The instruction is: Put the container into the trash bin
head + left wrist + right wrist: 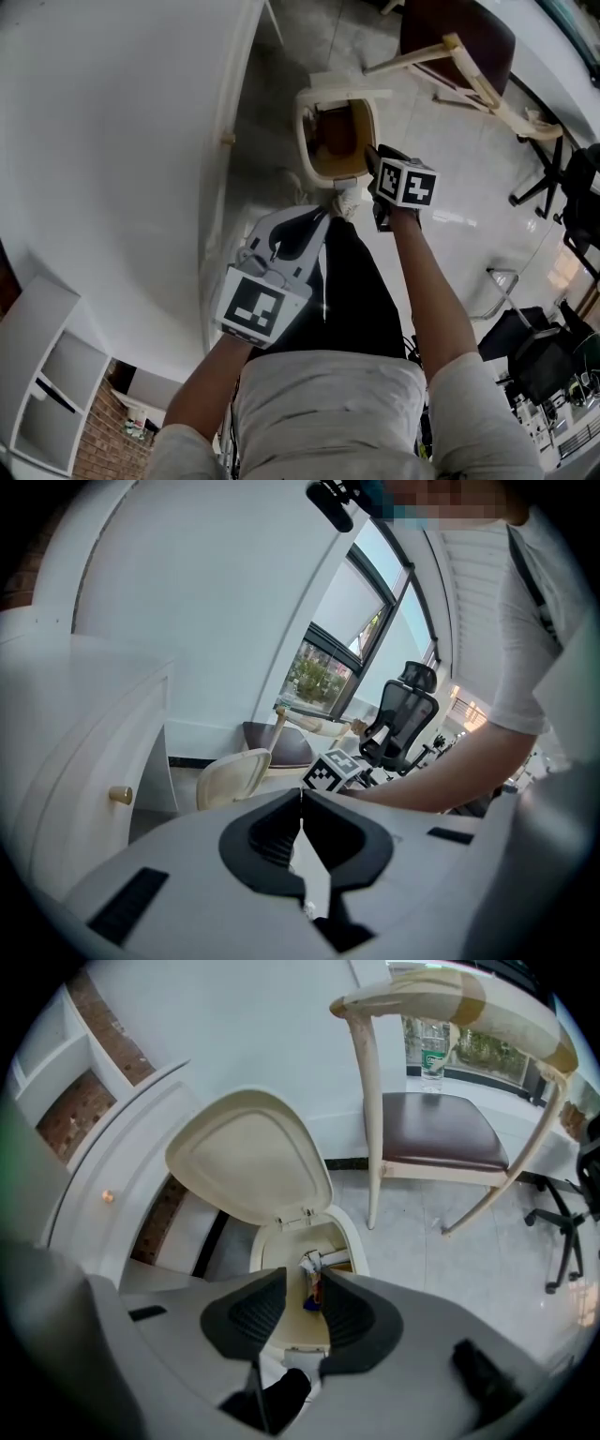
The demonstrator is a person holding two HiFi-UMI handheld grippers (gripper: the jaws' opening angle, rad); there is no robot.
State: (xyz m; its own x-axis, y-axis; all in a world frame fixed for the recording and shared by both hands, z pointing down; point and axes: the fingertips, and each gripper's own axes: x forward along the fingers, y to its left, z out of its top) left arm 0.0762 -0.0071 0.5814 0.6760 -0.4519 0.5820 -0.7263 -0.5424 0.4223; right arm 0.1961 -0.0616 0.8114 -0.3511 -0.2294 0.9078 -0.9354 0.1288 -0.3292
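Down in the trash bin (349, 1232) lies the container (312, 1262) — right gripper (302, 1277) above, released; left gripper (301, 794) clenched.

Cannot identify small white, blue and red bits (310, 1288) in trash bin (349, 1234) beyond right gripper (302, 1281) jaw gap: too small. Ahead of left gripper (300, 803), see only lid (230, 775); cannot see the rest behind gripper's housing.

trash bin (350, 1234) mouth open from above | lid (248, 1152) raised, blocks its rear | white cabinet (131, 1162) close on left | chair (436, 1138) stands right, bare floor (422, 1260) between
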